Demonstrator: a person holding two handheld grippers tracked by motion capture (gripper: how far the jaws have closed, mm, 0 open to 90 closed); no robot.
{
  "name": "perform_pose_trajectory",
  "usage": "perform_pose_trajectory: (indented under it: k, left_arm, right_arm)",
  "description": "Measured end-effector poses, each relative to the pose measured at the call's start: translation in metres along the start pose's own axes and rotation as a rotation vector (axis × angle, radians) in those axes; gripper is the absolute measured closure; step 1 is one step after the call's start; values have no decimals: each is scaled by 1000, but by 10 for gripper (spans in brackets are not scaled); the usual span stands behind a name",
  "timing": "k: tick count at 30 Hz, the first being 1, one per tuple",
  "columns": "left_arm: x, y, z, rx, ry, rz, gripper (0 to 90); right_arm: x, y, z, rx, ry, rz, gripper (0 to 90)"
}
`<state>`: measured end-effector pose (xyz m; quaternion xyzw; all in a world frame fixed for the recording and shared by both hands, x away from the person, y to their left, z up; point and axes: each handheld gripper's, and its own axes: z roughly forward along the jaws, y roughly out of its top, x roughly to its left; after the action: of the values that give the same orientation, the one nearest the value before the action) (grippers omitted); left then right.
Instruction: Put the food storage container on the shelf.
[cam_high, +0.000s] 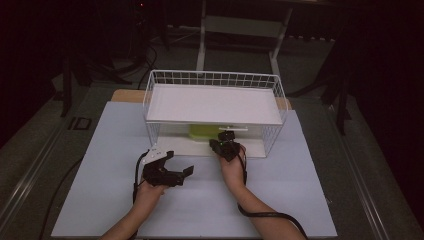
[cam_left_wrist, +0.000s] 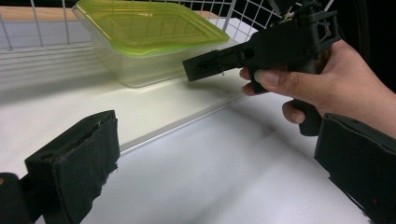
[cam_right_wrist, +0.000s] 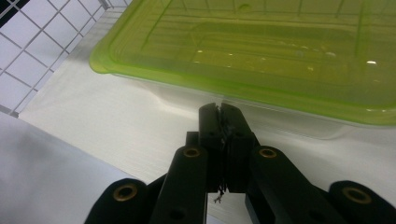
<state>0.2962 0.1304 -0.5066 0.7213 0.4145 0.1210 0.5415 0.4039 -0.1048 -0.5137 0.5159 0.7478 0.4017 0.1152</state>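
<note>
The clear plastic container with the translucent lime-green lid (cam_high: 201, 132) sits on the lower white shelf board (cam_high: 175, 146) of the white wire-mesh rack (cam_high: 215, 79), at the centre of the high view, under the rack's upper white panel (cam_high: 215, 104). In the left gripper view the container (cam_left_wrist: 149, 35) occupies the upper left of the frame, resting flat and upright on the shelf board (cam_left_wrist: 140, 107). In the right gripper view the container (cam_right_wrist: 261, 51) spans the upper half of the frame.

The right tool (cam_high: 226, 142) is at the centre of the high view, at the open front of the rack, pointed at the container. Its jaws are together with nothing between them; in the right gripper view the right tool (cam_right_wrist: 220, 108) has its tips just beside the container wall below the lid rim. Whether they touch the wall cannot be determined. In the left gripper view the right tool (cam_left_wrist: 196, 67) appears at the upper right, gripped by the person's hand (cam_left_wrist: 327, 88).

The left tool (cam_high: 181, 162) is at the lower left of centre in the high view, over the pale grey desk (cam_high: 100, 175), well apart from the container. Its jaws stand apart and hold nothing; in the left gripper view the left tool (cam_left_wrist: 217, 158) has one pad at each lower corner of the frame.
</note>
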Motion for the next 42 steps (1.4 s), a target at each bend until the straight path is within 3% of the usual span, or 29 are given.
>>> perform_pose_trajectory:
  k: [6,7,9,11,16,22,25,27,29,30,31,42]
  left_arm:
    - [-1,0,0,-1,-4,5,6]
    - [-2,1,0,-9,-5,20,6]
    - [-3,1,0,-16,-6,25,6]
    - [-3,2,-1,-15,-7,25,6]
    - [-3,3,-2,-18,-11,22,6]
    - [-3,5,-3,-23,-13,30,6]
    - [-3,6,-4,-29,-7,25,6]
    - [-4,7,-3,-28,-8,43,6]
    - [-4,7,-3,-28,-8,43,6]
    - [-7,10,-3,-23,-31,65,6]
    - [-9,12,-4,-20,-42,77,6]
    - [-19,20,-9,-28,-126,124,6]
  right_arm:
    - [4,-2,0,11,-6,-18,843]
    - [9,-4,-3,12,5,-25,832]
    - [11,-7,-4,3,4,-77,825]
    - [13,-10,-8,-1,10,-88,814]
    - [15,-13,-19,-7,23,-93,770]
    - [13,-18,-36,-42,31,-103,623]
    - [10,-20,-47,-68,15,-110,458]
    - [8,-20,-52,-81,23,-103,362]
    - [6,-20,-55,-86,39,-101,362]
    - [3,-22,-60,-90,75,-114,230]
    - [2,-23,-62,-87,88,-117,199]
    - [0,-32,-89,-116,157,-146,182]
